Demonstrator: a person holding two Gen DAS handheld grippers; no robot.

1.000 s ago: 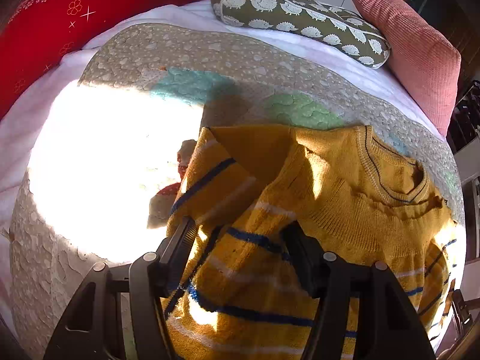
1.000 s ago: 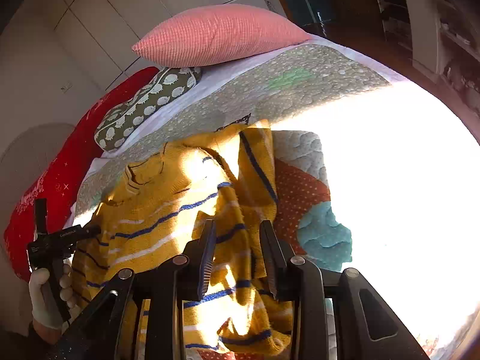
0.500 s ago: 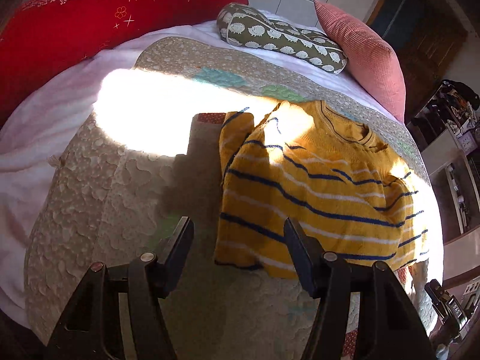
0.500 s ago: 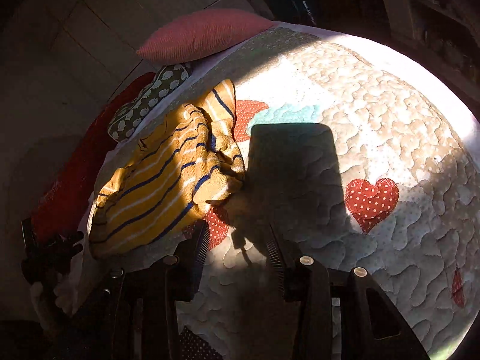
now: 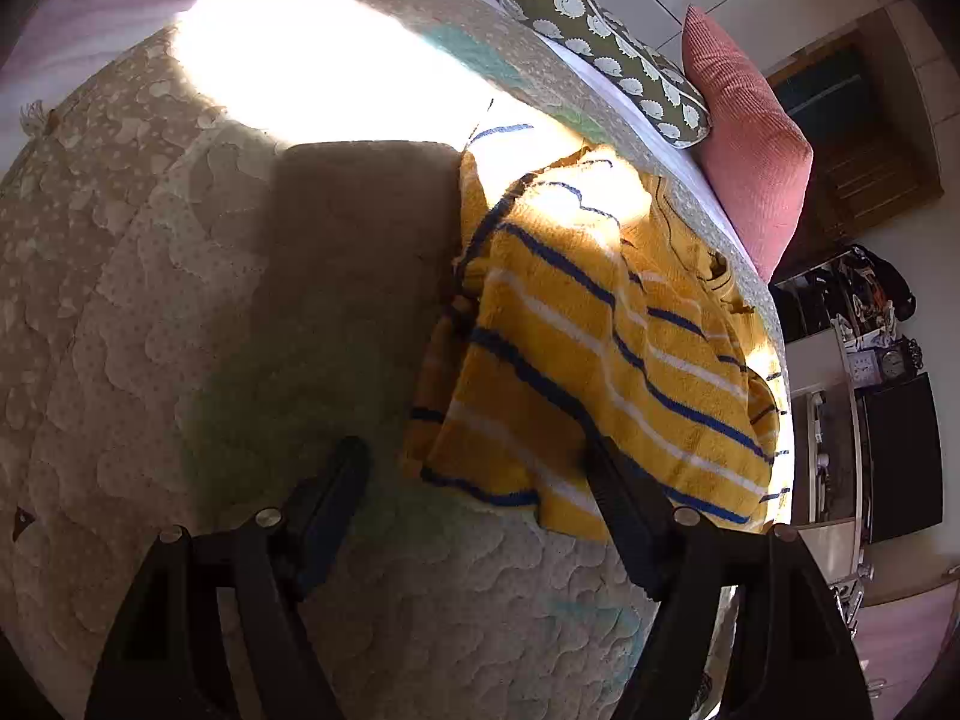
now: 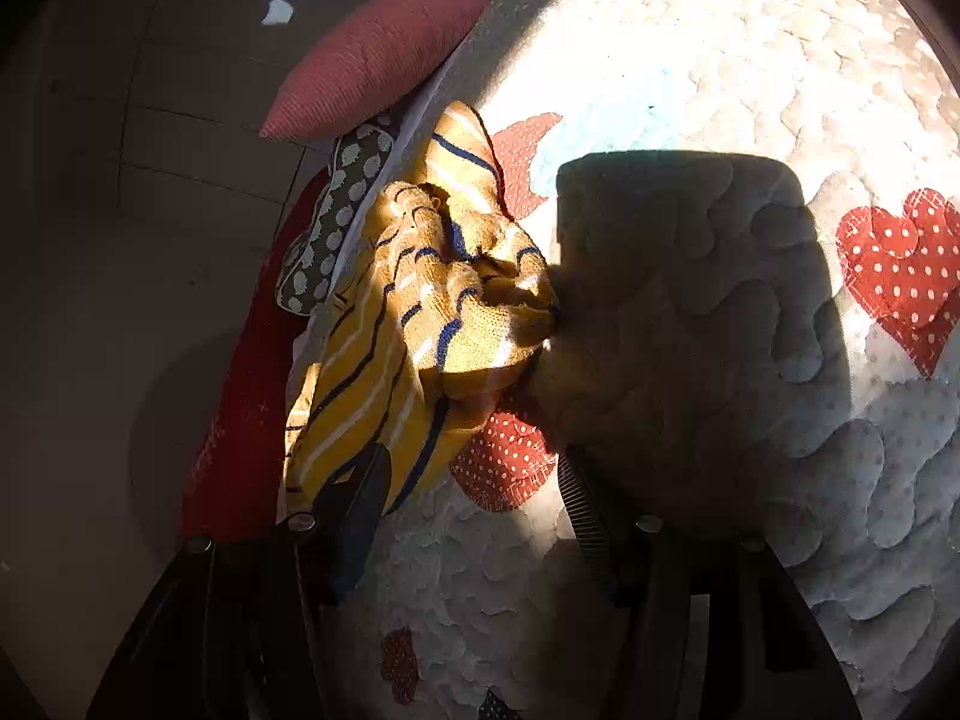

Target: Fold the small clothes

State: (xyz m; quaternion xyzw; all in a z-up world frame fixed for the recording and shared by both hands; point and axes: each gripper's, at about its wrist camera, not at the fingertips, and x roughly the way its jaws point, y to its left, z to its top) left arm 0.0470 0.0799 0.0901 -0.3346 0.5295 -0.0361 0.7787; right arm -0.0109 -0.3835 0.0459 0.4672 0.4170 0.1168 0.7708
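On the bed, left wrist view: quilt [image 5: 180,300] in shadow and sun glare at left, left gripper [image 5: 480,486] fingers apart and just widened, nothing clamped, only the sweater's near hem lies between the tips. Yellow striped sweater [image 5: 600,348] lies loosely folded on quilt right of centre; hedgehog pillow [image 5: 606,42] and pink pillow [image 5: 744,138] beyond. Right wrist view: sweater [image 6: 432,324] bunched at left, right gripper [image 6: 474,474] fingers apart, just opened, holding nothing; red heart patch [image 6: 900,270] far right
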